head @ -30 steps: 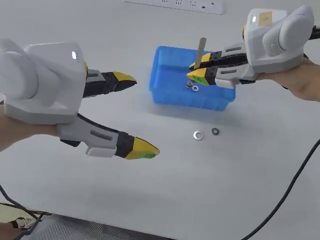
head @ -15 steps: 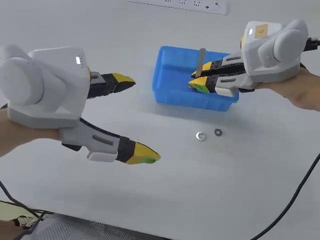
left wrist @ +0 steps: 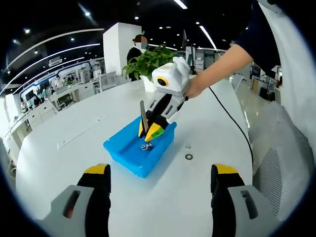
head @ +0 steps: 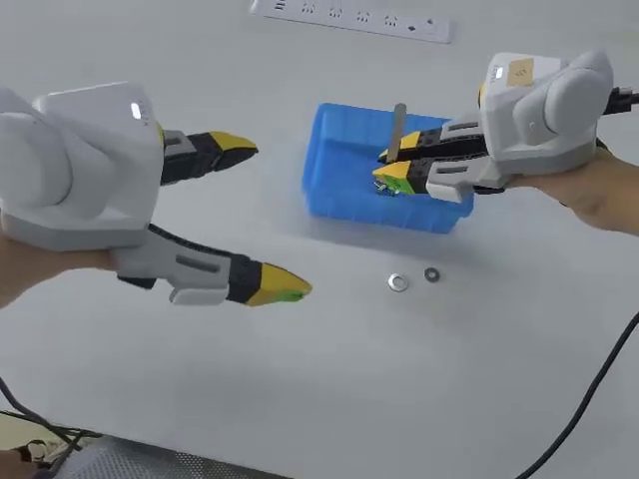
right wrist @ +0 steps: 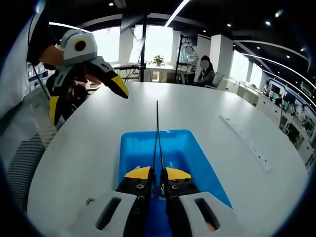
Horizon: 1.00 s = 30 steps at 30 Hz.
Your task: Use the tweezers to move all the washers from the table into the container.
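Note:
My right gripper (head: 392,176) hangs over the blue container (head: 334,190), shut on the grey tweezers (head: 398,122), which stick up past its jaws. In the right gripper view the tweezers (right wrist: 157,129) run as a thin line ahead of the shut right gripper (right wrist: 157,174), above the container (right wrist: 180,148). Two washers (head: 398,283) (head: 431,273) lie on the white table just in front of the container. My left gripper (head: 260,220) is open and holds nothing, off to the left. From the left gripper (left wrist: 161,170) view, the right gripper (left wrist: 153,129) sits over the container (left wrist: 123,154), with a washer (left wrist: 189,156) beside it.
A white power strip (head: 349,20) lies at the table's far edge. A black cable (head: 589,369) trails from the right gripper across the table on the right. A potted plant (left wrist: 148,61) stands beyond the container. People sit at the far side (right wrist: 205,71).
The right gripper has sunk a little lower over the container, still shut on the tweezers. The left gripper stays open. The two washers on the table have not moved.

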Motion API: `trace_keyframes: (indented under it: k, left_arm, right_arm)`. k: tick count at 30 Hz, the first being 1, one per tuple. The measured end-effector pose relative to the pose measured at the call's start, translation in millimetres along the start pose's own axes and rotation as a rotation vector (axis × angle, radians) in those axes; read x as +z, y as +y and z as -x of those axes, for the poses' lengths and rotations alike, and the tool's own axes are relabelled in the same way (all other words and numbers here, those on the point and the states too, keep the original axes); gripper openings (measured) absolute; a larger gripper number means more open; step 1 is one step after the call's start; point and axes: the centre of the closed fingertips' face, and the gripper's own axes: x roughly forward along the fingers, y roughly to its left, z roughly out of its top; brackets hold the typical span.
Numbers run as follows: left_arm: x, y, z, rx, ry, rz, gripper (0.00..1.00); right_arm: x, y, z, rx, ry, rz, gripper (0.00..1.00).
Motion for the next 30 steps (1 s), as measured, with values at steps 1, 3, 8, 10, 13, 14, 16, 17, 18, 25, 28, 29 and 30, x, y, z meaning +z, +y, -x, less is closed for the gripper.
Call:
trace_keyframes:
  k: [1,3,8,10,13,14,16,17,18,25,28,29,30]
  left_arm:
    - [2.4,2.1,-1.0,0.002,-0.006,-0.001,0.88]
    - [24.5,16.5,-12.6,0.01,-0.065,-0.018,0.84]
    - [60.8,31.8,-43.7,-0.027,-0.125,-0.046,0.75]
    - [66.7,34.1,-52.1,-0.033,-0.124,-0.066,0.68]
    - [75.5,34.6,-64.3,-0.065,-0.134,-0.074,0.58]
    - [76.6,34.3,-66.5,-0.073,-0.135,-0.072,0.55]
    - [77.7,29.7,-71.0,-0.114,-0.136,-0.061,0.43]
    - [77.1,30.1,-73.7,-0.115,-0.13,-0.062,0.38]
    - [76.4,30.1,-75.6,-0.117,-0.124,-0.064,0.34]
    - [74.6,23.1,-79.9,-0.158,-0.102,-0.043,0.2]
    - [76.6,17.9,-79.6,-0.178,-0.104,-0.062,0.14]
    - [76.7,17.2,-79.5,-0.179,-0.103,-0.069,0.12]
    - [76.6,16.3,-79.3,-0.182,-0.1,-0.078,0.11]
  right_arm:
    - [1.0,-0.4,0.3,-0.001,-0.003,0.0,0.1]
    - [7.6,-0.4,2.7,-0.002,-0.009,0.003,0.1]
    - [15.6,7.9,3.8,0.014,-0.018,0.023,0.1]
    - [14.3,9.1,3.6,0.02,-0.014,0.026,0.1]
    - [16.7,15.3,7.2,0.021,-0.01,0.035,0.1]
    - [17.5,16.3,8.3,0.02,-0.011,0.033,0.1]
    - [19.2,18.2,11.0,0.018,-0.014,0.03,0.1]
    - [19.9,18.9,12.2,0.018,-0.016,0.028,0.1]
    - [20.2,19.6,12.9,0.019,-0.017,0.028,0.1]
    - [18.2,22.3,13.2,0.031,-0.014,0.028,0.1]
    - [20.0,24.6,12.8,0.037,-0.016,0.029,0.1]
    - [20.5,24.8,12.8,0.038,-0.018,0.029,0.1]
    - [20.9,24.7,12.8,0.038,-0.018,0.028,0.1]
